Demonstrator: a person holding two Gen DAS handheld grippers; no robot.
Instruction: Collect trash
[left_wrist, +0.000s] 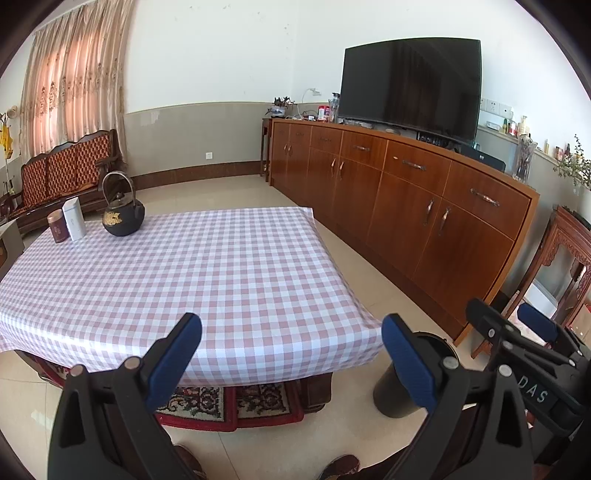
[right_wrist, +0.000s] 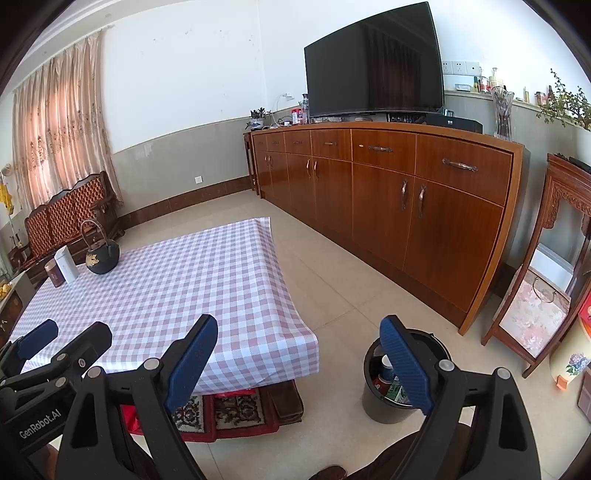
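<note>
Holding both grippers out over the near edge of the bench (left_wrist: 221, 266), I have the left gripper (left_wrist: 291, 354) with its jaws wide apart and nothing between them, and the right gripper (right_wrist: 299, 360) the same, jaws spread and empty. Taking the bin (right_wrist: 388, 402) as my landmark: it stands upright on the floor just off the bench's near right corner, its mouth facing up, and from the right wrist view I can see trash (right_wrist: 388, 373) already lying inside it, a cup-like piece and some coloured packaging. The right gripper hangs almost over the bin, one finger crossing its rim in that view; the left gripper sits further toward the bench side of the bin, so my right hand is the nearer one for any drop. Beyond the bin, the checked cloth on the bench looks bare of loose trash. At the corner farthest from the bin stand a kettle (left_wrist: 123, 218), a white box (left_wrist: 74, 218) and a small brown tin (left_wrist: 56, 226), which I judge are not trash. The collecting looks about done.
</note>
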